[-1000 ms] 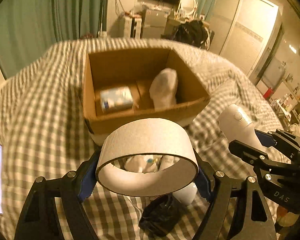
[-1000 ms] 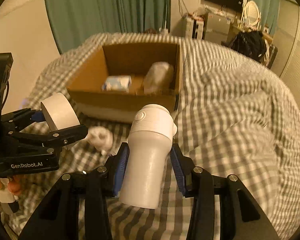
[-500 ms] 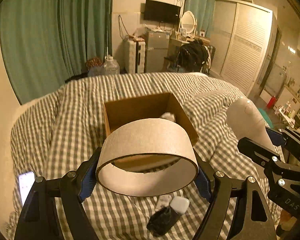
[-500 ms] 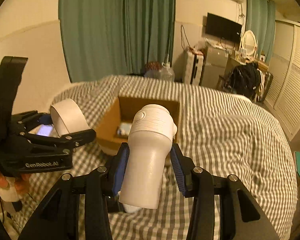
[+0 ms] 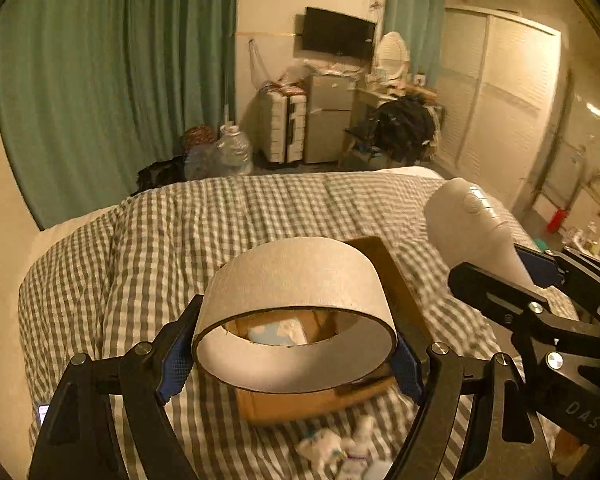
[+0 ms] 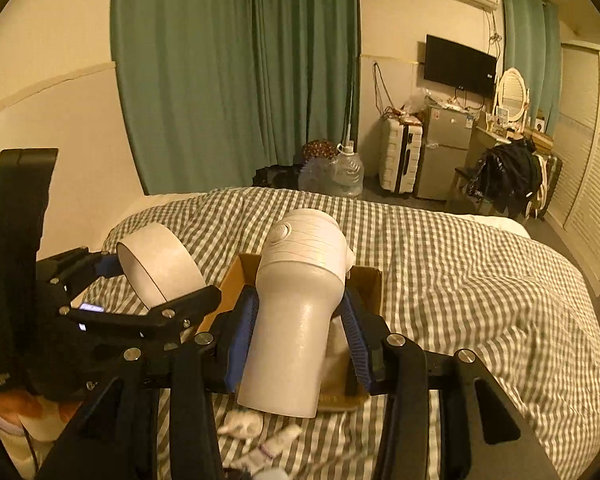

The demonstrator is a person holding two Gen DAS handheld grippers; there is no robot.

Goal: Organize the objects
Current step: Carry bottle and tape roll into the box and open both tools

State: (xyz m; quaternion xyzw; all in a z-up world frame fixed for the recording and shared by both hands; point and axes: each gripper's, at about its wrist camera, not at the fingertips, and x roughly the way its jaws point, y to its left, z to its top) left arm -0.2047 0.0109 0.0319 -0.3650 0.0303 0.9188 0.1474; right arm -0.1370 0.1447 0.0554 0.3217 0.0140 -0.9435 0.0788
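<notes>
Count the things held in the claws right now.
2: a cardboard ring in the left claw, a white bottle-like thing in the right claw.

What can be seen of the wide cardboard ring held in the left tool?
The wide cardboard ring is a short, hollow, grey-beige hoop, with a paler inner wall and a thin dark rim at its front edge; it looks like an empty tape core. It is tilted with its open end facing the camera, clamped by its outer sides between the left tool's blue pads. It hangs above the brown cardboard box on the checked bedcover; nothing else touches it.
</notes>
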